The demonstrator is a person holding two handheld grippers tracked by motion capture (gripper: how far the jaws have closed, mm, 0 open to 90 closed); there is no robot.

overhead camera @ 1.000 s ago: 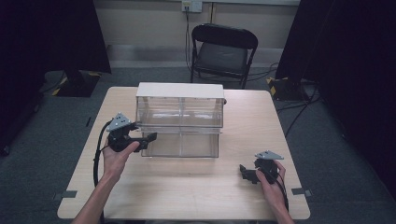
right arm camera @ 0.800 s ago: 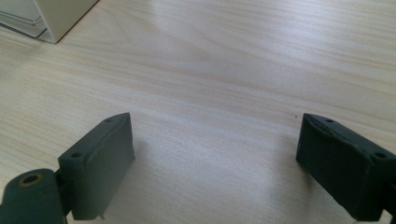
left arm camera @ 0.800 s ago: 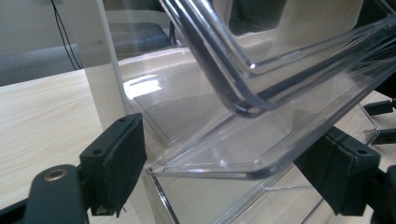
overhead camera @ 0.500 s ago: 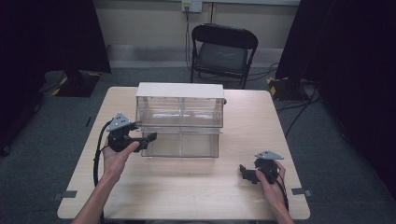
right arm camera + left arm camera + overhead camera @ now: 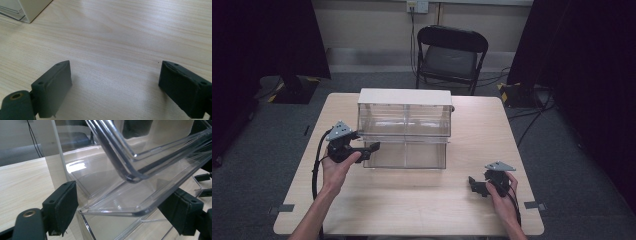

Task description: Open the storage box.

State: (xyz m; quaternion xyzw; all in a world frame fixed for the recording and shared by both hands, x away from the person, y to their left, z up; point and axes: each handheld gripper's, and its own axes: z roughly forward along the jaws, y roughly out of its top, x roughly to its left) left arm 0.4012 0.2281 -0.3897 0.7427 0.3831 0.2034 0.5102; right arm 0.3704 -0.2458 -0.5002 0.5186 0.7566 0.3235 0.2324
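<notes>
A clear plastic drawer cabinet with a beige top stands mid-table. Its lower drawer is pulled out toward me. My left gripper is at the drawer's front left corner. In the left gripper view its jaws stand wide apart, open, with the drawer's clear rounded corner between them. My right gripper rests low over the bare table at the front right, away from the cabinet. It is open, and between its jaws lies just the wood surface.
A black folding chair stands beyond the table's far edge. Cables lie on the grey floor to the right. The cabinet's beige corner appears at the top left of the right gripper view. Bare tabletop lies in front of the cabinet.
</notes>
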